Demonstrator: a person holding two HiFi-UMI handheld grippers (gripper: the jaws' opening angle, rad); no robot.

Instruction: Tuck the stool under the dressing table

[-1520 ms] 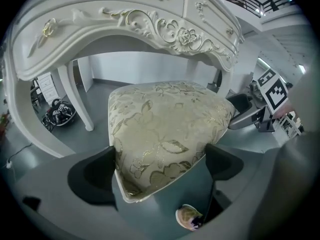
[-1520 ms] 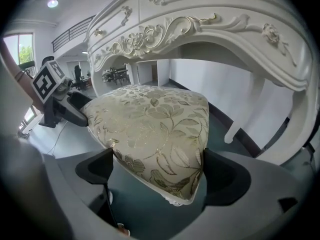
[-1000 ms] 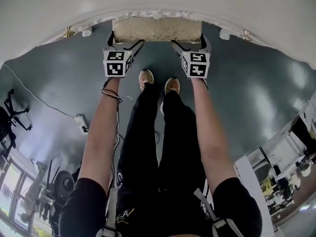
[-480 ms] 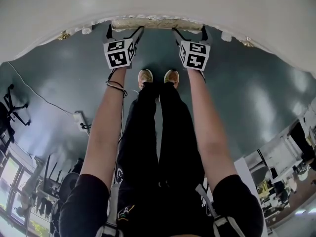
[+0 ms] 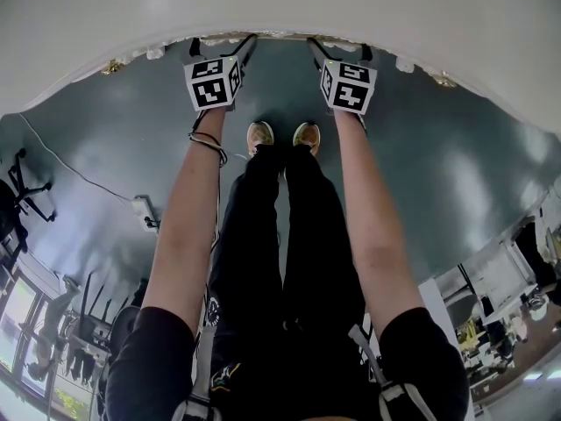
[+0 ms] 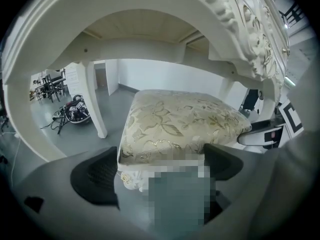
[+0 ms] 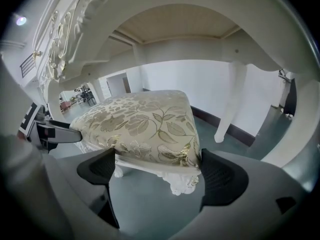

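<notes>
While my arms reach forward, the stool (image 6: pixel 180 119) stands on the grey floor (image 5: pixel 456 156) beneath the white dressing table (image 5: pixel 280 3), its floral cushion under the arched top and barely showing in the head view. My left hand-held gripper (image 6: pixel 160 166) is clamped on the seat's near left corner, and my right hand-held gripper (image 7: pixel 160 171) grasps the near right corner the same way. My shoes (image 5: pixel 260 134) stand just behind both grippers.

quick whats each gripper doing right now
Left gripper: shut on a near corner of the stool.
Right gripper: shut on the stool's other near corner.
</notes>
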